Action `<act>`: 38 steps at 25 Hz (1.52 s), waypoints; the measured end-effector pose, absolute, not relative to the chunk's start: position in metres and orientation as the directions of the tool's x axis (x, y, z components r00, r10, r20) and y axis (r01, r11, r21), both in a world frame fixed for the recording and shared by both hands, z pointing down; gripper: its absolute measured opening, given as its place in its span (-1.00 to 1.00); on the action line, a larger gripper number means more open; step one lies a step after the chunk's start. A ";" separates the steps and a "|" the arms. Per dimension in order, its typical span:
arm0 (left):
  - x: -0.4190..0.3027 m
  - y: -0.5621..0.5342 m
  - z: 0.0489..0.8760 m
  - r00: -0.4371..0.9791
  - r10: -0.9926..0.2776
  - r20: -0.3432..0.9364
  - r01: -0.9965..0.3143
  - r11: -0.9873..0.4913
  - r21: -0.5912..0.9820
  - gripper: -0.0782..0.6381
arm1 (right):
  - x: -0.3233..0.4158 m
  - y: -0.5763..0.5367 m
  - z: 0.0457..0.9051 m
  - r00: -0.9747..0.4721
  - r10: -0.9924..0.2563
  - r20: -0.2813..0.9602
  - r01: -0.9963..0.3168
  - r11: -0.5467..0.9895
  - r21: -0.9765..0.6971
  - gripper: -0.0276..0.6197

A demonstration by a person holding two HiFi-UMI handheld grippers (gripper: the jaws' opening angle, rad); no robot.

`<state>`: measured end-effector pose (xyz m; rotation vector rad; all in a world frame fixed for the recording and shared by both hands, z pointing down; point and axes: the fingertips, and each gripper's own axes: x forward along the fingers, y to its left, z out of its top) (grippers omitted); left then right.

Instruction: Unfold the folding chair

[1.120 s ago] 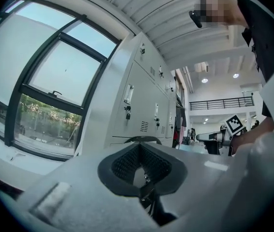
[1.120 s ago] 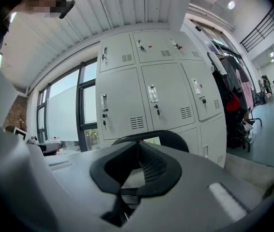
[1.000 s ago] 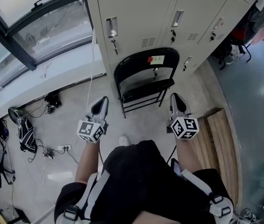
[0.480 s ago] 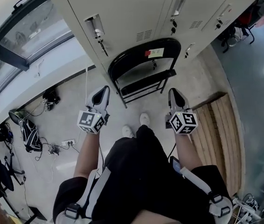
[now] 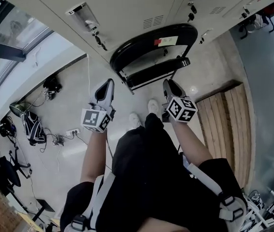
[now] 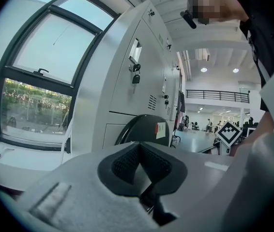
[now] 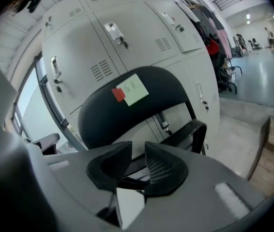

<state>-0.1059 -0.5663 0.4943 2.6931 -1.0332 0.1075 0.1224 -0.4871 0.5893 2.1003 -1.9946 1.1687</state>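
directly ahead, folding chair (image 5: 156, 74) leans folded on the lockers (image 5: 127, 4), seat edge crosswise. right gripper (image 5: 170, 87) nearer it, jaws just been opening, slightly apart, nothing between; left gripper (image 5: 107, 86) jaws together, empty.

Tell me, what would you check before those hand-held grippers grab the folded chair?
1. The folding chair is folded, leaning on the lockers: ok.
2. The left hand-held gripper is open for a grab: not ok, shut and empty.
3. The right hand-held gripper is open: ok, its jaws have just been opening, nothing between them.
4. Either one touches the chair: not ok, both short of it.
5. The wooden platform lies apart from the chair: ok.
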 end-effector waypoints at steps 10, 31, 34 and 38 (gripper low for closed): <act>-0.098 -0.597 0.535 0.700 -0.663 0.264 -0.707 -0.696 0.127 -0.40 | 0.115 -0.506 0.673 -0.101 -0.721 0.686 -0.754 -0.394 -0.525 -0.48; -0.068 -0.628 0.544 0.756 -0.591 0.282 -0.644 -0.749 0.157 -0.11 | 0.112 -0.505 0.705 -0.187 -0.702 0.688 -0.671 -0.420 -0.611 -0.22; -0.068 -0.618 0.544 0.763 -0.575 0.293 -0.630 -0.764 0.140 -0.11 | 0.104 -0.504 0.714 -0.186 -0.712 0.677 -0.568 -0.484 -0.666 -0.11; -0.070 -0.614 0.544 0.771 -0.564 0.295 -0.620 -0.770 0.149 -0.11 | 0.104 -0.501 0.712 -0.150 -0.759 0.634 -0.498 -0.496 -0.712 0.00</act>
